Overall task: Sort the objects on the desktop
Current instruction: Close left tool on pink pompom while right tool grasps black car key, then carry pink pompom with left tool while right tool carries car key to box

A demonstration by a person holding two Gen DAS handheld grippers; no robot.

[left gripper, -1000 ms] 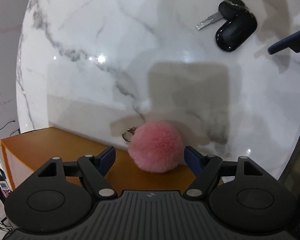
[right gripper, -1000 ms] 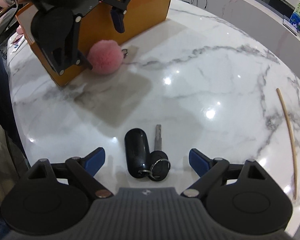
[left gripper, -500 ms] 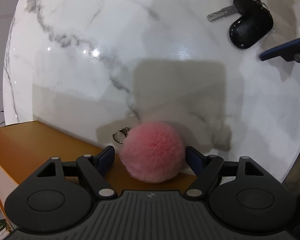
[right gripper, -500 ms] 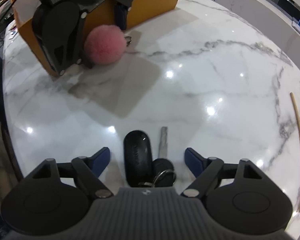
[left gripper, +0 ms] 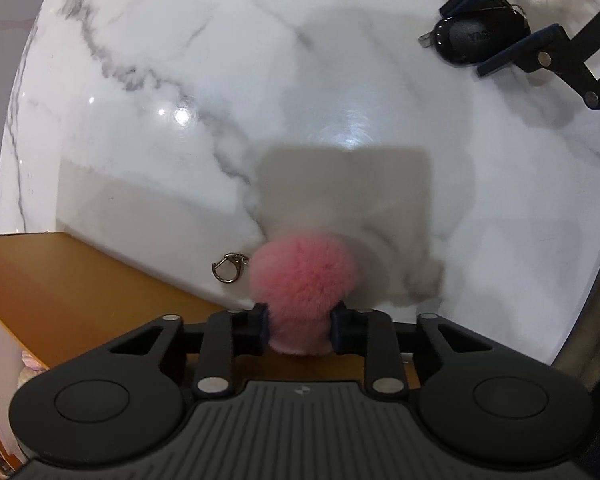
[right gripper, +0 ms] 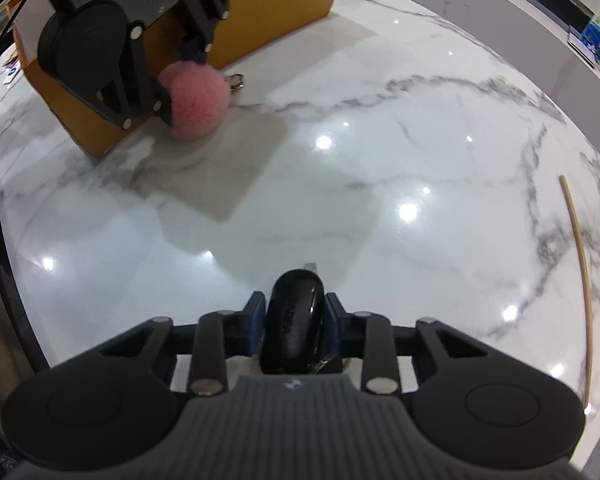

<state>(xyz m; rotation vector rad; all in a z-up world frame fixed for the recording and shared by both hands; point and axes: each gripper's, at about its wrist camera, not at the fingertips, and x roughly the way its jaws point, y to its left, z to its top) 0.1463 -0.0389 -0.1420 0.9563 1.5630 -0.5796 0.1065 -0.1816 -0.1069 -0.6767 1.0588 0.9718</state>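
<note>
My left gripper [left gripper: 299, 330] is shut on a fluffy pink pompom keychain [left gripper: 302, 280], whose metal clasp [left gripper: 227, 271] lies on the white marble table [left gripper: 180, 60] beside an orange box [left gripper: 72, 280]. The pompom also shows in the right wrist view [right gripper: 196, 100], with the left gripper [right gripper: 172, 80] around it. My right gripper [right gripper: 294, 326] is shut on a black car key fob [right gripper: 294, 318]; its metal key blade tip [right gripper: 311, 267] pokes out ahead. The fob also shows in the left wrist view [left gripper: 476, 38], between the right gripper's blue pads [left gripper: 512, 54].
The orange box [right gripper: 268, 12] stands at the table's far left corner in the right wrist view. A thin wooden stick [right gripper: 580, 272] lies near the table's right edge. The table rim curves close on the left [right gripper: 16, 264].
Both grippers have closed: the left one onto the pink pompom, the right one onto the black key fob after moving forward over it.
</note>
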